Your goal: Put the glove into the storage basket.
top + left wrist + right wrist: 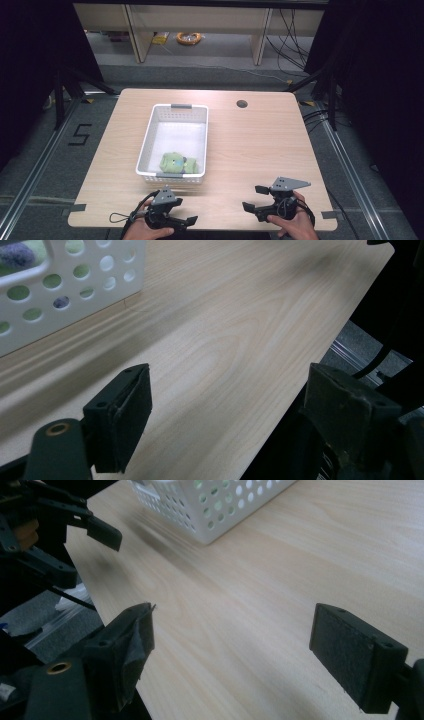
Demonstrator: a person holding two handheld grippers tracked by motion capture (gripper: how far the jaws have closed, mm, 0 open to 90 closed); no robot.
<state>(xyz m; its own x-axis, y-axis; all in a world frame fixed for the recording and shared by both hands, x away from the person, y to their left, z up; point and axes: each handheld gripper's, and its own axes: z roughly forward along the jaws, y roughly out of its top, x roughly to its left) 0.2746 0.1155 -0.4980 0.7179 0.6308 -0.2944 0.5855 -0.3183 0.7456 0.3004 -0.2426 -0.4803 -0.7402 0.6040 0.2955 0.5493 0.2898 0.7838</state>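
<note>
Pale wooden bench point(250, 150) carries a white basket point(146, 141) holding a green soft toy point(176, 163) at its near end. Both my left claw point(186, 210) and right claw point(255, 198) hover spread, empty; I'd descend vertically inside the walls.

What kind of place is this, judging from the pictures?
Probably a lab or recording space, not a home: a plain wooden table stands between dark curtains, floor rails run beside it, and loose cables lie behind.

The right gripper point(230, 650) has its jaws wide apart over the wooden table point(260, 580); the white basket point(210, 505) is at the top, and the left gripper point(70, 545) at the upper left.
</note>
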